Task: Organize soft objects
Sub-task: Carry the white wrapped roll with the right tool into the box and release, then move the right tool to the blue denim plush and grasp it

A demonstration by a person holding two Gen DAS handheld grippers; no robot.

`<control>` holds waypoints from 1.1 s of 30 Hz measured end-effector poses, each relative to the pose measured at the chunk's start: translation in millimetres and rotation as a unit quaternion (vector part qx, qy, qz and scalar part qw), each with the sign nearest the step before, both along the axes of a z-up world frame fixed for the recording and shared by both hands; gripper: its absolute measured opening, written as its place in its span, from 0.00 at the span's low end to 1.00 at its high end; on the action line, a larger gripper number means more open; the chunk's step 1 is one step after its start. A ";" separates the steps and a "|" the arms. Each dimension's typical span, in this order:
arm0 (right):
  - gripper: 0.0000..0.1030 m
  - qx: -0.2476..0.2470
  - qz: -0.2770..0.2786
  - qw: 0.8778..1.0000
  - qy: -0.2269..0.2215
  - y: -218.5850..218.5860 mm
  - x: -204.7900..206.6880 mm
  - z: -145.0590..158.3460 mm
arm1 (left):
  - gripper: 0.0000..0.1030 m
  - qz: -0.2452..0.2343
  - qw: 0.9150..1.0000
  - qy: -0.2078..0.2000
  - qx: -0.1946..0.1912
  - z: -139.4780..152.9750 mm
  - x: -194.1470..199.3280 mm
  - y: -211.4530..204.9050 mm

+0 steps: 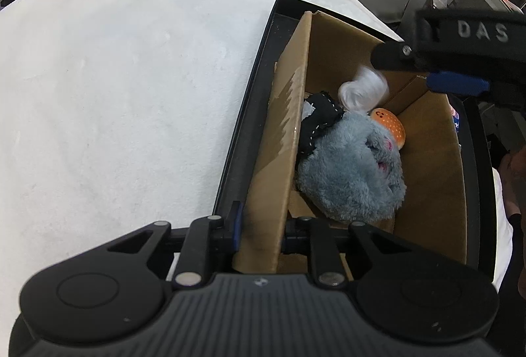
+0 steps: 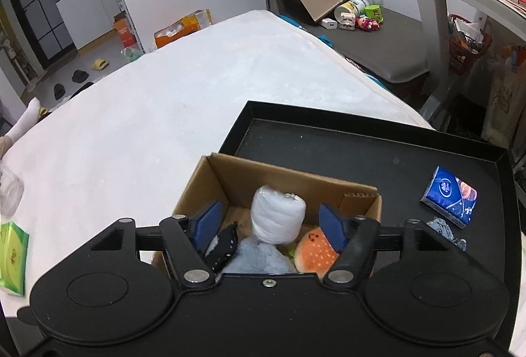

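The white wrapped roll (image 2: 278,214) stood among the soft toys inside the cardboard box (image 2: 227,178), directly between the blue pads of your right claw (image 2: 271,224). The pads were spread apart, neither visibly touching the roll. Against the roll's base, at 5 o'clock, lay the orange burger plush (image 2: 314,250); at 7 o'clock sat the blue-grey furry plush (image 2: 254,260) and beyond it the black stitched fabric piece (image 2: 223,245).

From your left wrist view, your left claw (image 1: 259,227) straddled the box's near cardboard wall, one blue pad on the outside; whether it actually pinched the wall, I cannot tell. In that view the roll looked blurred at 12 o'clock of the furry plush.

The box rested in a shallow black tray (image 2: 361,146) on the white surface (image 2: 164,100). At 3 o'clock of the box, on the tray floor, lay a blue tissue pack (image 2: 450,196). A green tissue pack (image 2: 11,256) lay well apart at 9 o'clock.
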State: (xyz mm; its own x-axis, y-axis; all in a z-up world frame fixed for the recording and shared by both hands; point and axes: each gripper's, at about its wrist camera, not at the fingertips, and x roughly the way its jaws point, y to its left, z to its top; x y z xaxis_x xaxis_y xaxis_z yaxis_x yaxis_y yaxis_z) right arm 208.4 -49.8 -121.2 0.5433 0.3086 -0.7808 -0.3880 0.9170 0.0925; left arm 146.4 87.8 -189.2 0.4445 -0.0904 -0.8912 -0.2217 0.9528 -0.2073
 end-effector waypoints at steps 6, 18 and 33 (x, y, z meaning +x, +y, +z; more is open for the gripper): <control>0.75 -0.004 -0.004 1.000 0.001 -12.6 -5.8 2.3 | 0.17 0.004 1.000 0.002 0.004 -1.2 0.9 -1.3; 0.91 0.000 -0.027 0.999 -0.017 -64.8 -9.6 13.6 | 0.18 0.005 1.000 0.006 0.026 8.9 8.4 -10.4; 0.92 0.012 -0.033 0.999 -0.021 -131.6 0.2 -10.1 | 0.71 -0.022 0.997 -0.001 0.071 28.3 22.0 -30.5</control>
State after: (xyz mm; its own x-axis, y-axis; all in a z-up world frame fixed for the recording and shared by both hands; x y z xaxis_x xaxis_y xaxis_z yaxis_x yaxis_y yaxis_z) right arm 208.6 -181.4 -131.3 0.5956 0.2892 -0.7494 -0.3312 0.9384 0.0989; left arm 168.4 57.3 -160.9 0.4450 0.0179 -0.8954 -0.1792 0.9814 -0.0695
